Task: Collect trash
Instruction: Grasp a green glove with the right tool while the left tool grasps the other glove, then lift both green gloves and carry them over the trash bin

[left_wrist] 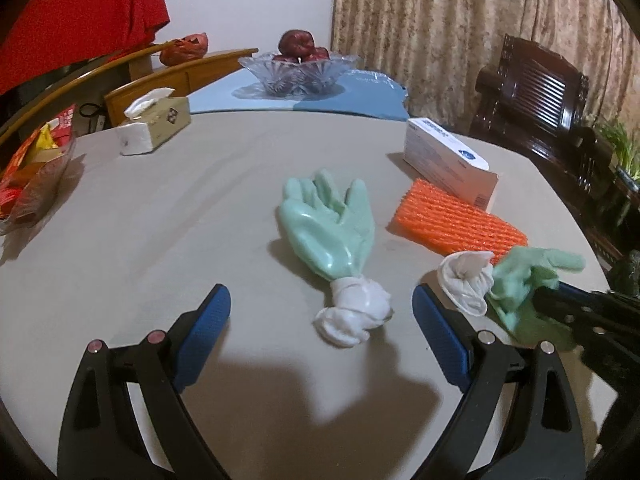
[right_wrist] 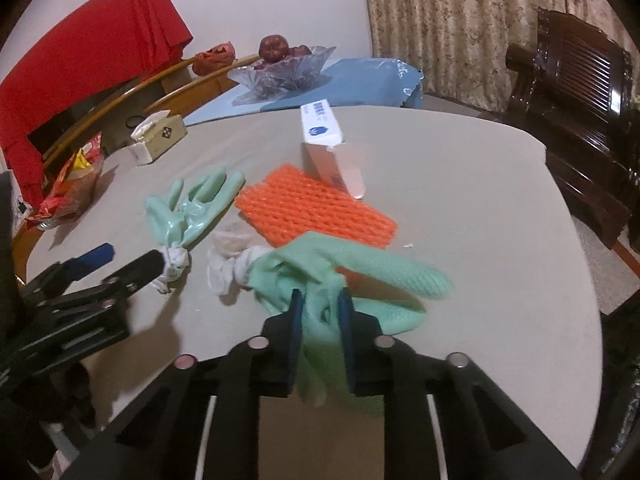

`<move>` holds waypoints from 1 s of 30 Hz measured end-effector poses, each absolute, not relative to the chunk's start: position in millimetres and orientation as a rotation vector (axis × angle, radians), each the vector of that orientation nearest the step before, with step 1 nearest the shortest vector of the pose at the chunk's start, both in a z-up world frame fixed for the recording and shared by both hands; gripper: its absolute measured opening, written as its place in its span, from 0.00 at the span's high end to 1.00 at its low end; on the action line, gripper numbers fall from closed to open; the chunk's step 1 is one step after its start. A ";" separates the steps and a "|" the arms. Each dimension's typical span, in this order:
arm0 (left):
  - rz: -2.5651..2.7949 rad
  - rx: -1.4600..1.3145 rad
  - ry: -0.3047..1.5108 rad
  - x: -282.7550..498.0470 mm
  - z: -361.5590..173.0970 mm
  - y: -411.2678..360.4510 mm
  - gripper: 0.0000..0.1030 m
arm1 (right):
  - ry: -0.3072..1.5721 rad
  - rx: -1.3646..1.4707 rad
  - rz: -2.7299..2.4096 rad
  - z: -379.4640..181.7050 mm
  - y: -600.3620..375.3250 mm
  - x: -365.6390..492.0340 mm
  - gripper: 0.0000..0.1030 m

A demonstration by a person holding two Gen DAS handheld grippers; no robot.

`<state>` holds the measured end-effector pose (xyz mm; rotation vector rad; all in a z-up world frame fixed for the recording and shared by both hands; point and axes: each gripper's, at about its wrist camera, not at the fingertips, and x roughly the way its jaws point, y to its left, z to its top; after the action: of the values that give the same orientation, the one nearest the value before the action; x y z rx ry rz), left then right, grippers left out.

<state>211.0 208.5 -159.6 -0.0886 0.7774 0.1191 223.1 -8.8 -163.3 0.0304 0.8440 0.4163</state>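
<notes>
Bench plain beige-grey. Flat glove mint green w/ white cuff; held glove same mint w/ a fine knit-like texture, cuff white too. Foam net bright orange, diamond mesh pattern. Box white w/ blue print and a blue round logo. Tissue box olive-tan w/ a small dark diamond motif — tissue white. Bowl clear cut glass, fruit dark red. Mat light blue. Cloth solid red. Curtain tan, mottled floral pattern, prob. brocade. Left hand-held gripper black w/ blue pads; right hand-held gripper alike.
</notes>
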 end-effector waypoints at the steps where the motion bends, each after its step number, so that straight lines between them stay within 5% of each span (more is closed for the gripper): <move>1: 0.116 -0.088 0.788 213.5 -161.5 206.7 0.17 | 0.846 0.031 0.418 -163.4 -10.1 223.3 0.84; 8: 0.088 -0.128 0.891 235.8 -177.0 207.9 0.43 | 0.844 0.045 0.437 -165.5 -12.7 222.9 0.77; 12: 0.048 -0.137 0.876 232.2 -175.7 205.7 0.67 | 0.844 0.047 0.437 -166.1 -10.7 224.2 0.57; 21: 0.033 -0.150 0.864 198.3 -170.2 193.9 0.68 | 0.876 -0.038 0.409 -180.3 0.3 226.8 0.49; 25: 0.032 -0.152 0.861 187.6 -169.2 189.0 0.68 | 0.869 -0.072 0.380 -180.2 0.4 224.9 0.64; 27: 0.033 -0.158 0.859 184.2 -167.4 187.2 0.68 | 0.871 -0.043 0.376 -179.4 -5.5 225.6 0.80; 30: 0.033 -0.156 0.842 180.2 -160.0 184.4 0.68 | 0.863 -0.009 0.371 -175.4 -12.9 222.8 0.84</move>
<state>180.2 184.4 -160.0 -0.1557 0.8422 0.0325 222.8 -12.9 -175.4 -0.0088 0.8632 0.3713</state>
